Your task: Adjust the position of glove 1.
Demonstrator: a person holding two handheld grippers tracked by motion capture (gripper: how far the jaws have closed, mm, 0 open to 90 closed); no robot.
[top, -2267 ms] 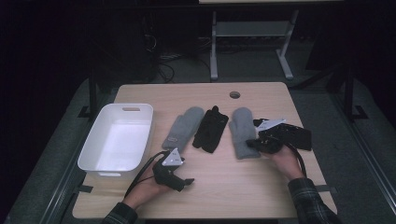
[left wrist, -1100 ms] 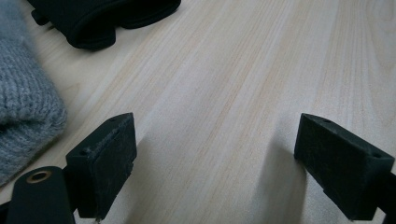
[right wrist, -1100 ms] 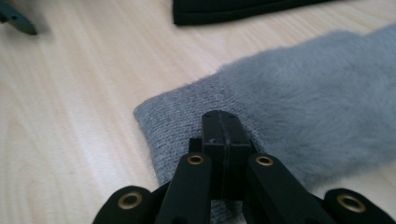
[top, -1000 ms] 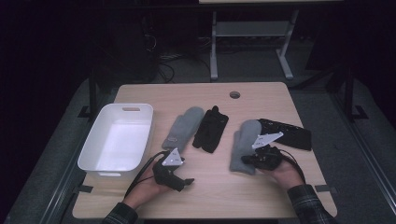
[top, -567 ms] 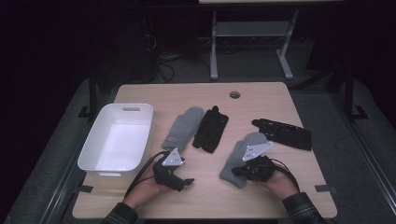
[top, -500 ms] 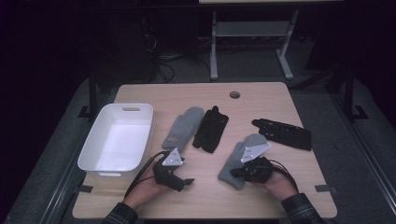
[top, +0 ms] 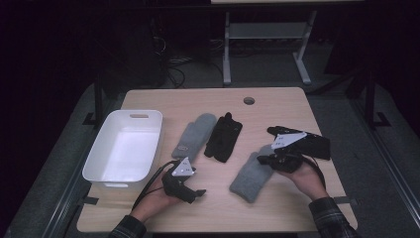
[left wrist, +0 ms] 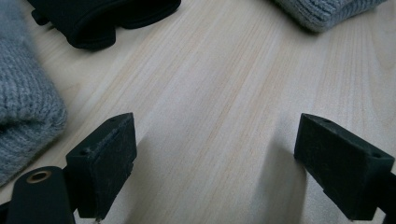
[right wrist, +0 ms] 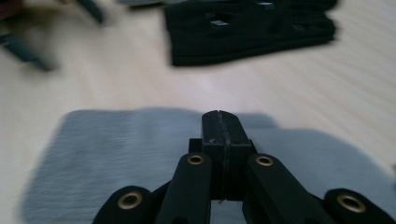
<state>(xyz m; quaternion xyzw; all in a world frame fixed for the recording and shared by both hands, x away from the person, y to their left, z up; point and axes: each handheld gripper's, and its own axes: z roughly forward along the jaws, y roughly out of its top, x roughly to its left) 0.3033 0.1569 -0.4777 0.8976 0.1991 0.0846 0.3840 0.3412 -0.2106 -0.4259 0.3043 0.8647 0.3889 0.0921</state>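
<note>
The pale wood table [top: 277,104] held a smooth white tub [top: 124,148] at nine o'clock. A fuzzy grey mitten [top: 250,174] lay at five o'clock, just under the right gripper [top: 261,158], jaws pressed together. The left gripper [top: 198,193] stood spread.

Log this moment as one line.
left gripper: open, on the wooden table | right gripper: shut, above grey knitted mitten | white plastic bin: holds nothing

Black tongs [top: 195,192] with brass-coloured rivets, grey three-cornered plates, trailing black cables; plaid sleeves [top: 333,220].
</note>
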